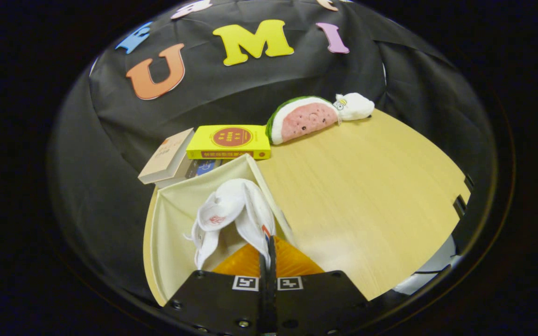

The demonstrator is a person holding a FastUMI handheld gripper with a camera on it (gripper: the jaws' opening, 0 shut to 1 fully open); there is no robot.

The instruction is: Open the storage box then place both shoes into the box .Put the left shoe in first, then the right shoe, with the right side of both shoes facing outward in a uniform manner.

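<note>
Jaws (267, 261) stand closed with almost no gap, and they pinch the thin edge of a white shoe (231, 210) at its heel end. Whether both fingers truly press on that edge is hard to see, yet the shoe hangs from their tips and nothing else holds it. It points away from the fingers, its opening spread wide, with a red mark on the tongue and a small red-and-blue tab right by the fingertips. A lace trails off its side.

Under the shoe lies the open box (171, 219), cream inside, its walls folded out and its far corner rising just beyond the toe. The shoe sits over the box's interior; whether it touches the floor of the box cannot be told. An orange ribbed surface (292, 263) shows just ahead of the fingers, low between shoe and desk.

Beside the box spreads the pale wooden desk (367, 186). Beyond the box, at the desk's far edge, lie a yellow book (230, 141) and a tan book (166, 156) leaning beside it. Farther along rest a watermelon plush (302, 120) and, touching it, a small white plush (354, 106).
</note>
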